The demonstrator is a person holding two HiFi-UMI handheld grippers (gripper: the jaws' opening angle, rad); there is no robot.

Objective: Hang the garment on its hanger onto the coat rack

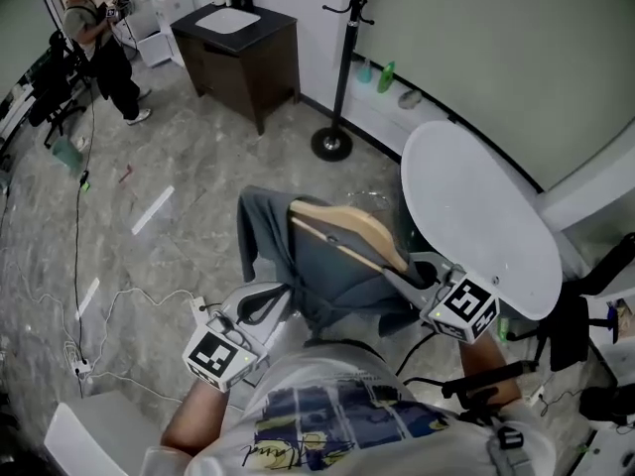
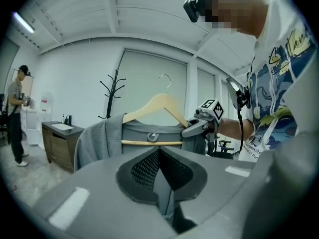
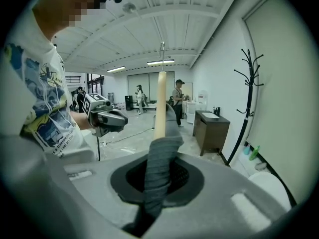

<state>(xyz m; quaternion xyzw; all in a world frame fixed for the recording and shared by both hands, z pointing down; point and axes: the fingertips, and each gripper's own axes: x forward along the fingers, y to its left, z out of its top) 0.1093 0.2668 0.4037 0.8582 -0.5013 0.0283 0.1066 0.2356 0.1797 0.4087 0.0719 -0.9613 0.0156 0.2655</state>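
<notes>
A grey garment point(image 1: 327, 266) hangs on a wooden hanger point(image 1: 349, 228), held up in front of me between both grippers. My left gripper point(image 1: 260, 310) is shut on the garment's lower left fabric point(image 2: 163, 195). The right gripper point(image 1: 429, 284) is shut on the garment's cloth over the hanger's right end point(image 3: 158, 166). In the left gripper view the hanger point(image 2: 157, 106) faces the camera and its metal hook point(image 2: 166, 81) points up. The black coat rack point(image 1: 347, 38) stands on its round base point(image 1: 331, 145) by the far wall, well beyond the garment.
A white round table point(image 1: 481, 216) is close on my right. A dark cabinet with a sink point(image 1: 243, 53) stands left of the rack. A person point(image 1: 99, 53) stands at the far left. Cables point(image 1: 109, 305) run over the floor. Bottles point(image 1: 377, 72) sit at the wall's foot.
</notes>
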